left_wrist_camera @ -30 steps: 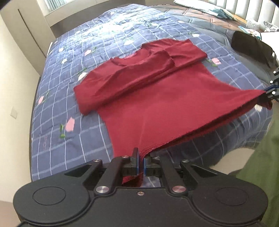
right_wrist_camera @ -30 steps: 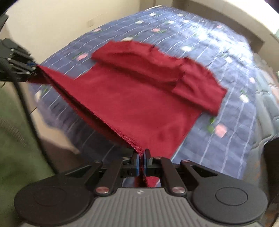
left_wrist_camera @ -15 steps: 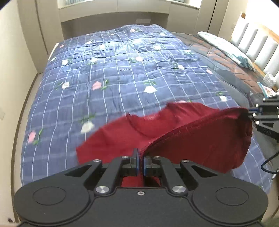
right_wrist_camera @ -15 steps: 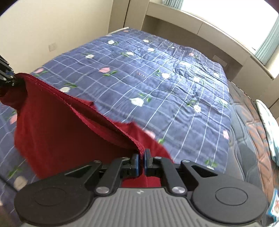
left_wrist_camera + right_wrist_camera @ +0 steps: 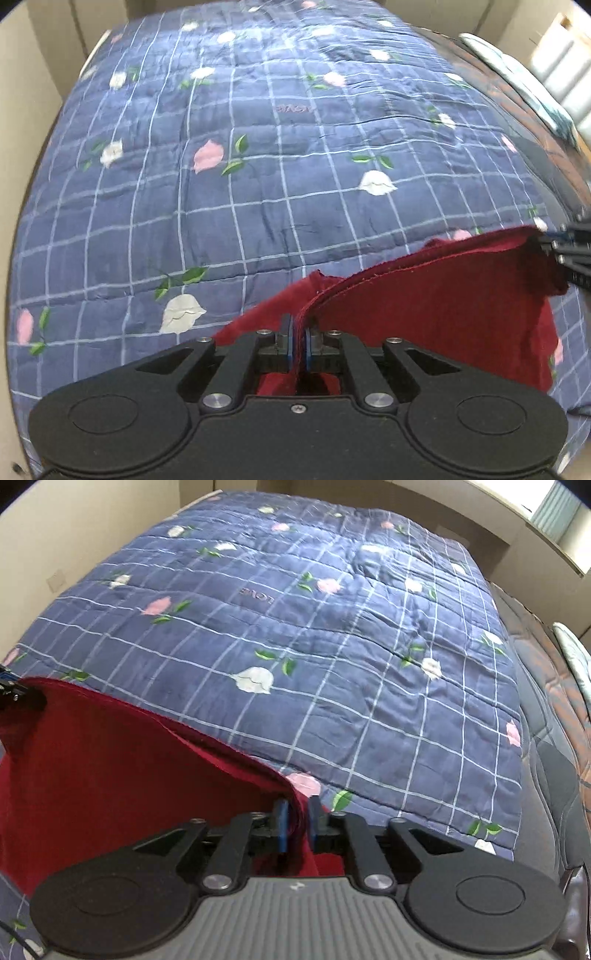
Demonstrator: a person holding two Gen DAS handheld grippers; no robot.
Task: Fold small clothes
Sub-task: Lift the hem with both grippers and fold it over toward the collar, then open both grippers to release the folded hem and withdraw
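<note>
A dark red shirt (image 5: 436,306) lies on a blue flowered quilt (image 5: 258,177), with its hem lifted and carried over the rest of it. My left gripper (image 5: 300,343) is shut on one hem corner. My right gripper (image 5: 297,823) has its jaws slightly parted with the other hem corner (image 5: 295,812) between them. The shirt (image 5: 110,775) stretches left across the right wrist view to the left gripper's tip (image 5: 14,694). The right gripper's tip (image 5: 565,243) shows at the right edge of the left wrist view. The shirt's collar and sleeves are hidden under the lifted layer.
The quilt (image 5: 332,646) covers most of the bed. A brown bedspread (image 5: 535,122) and a pillow (image 5: 517,85) lie to the right. Beige walls (image 5: 74,524) stand close on the left.
Both grippers carried the hem up and forward over the shirt, folding it toward the collar end. The right gripper's jaws have parted a little.
</note>
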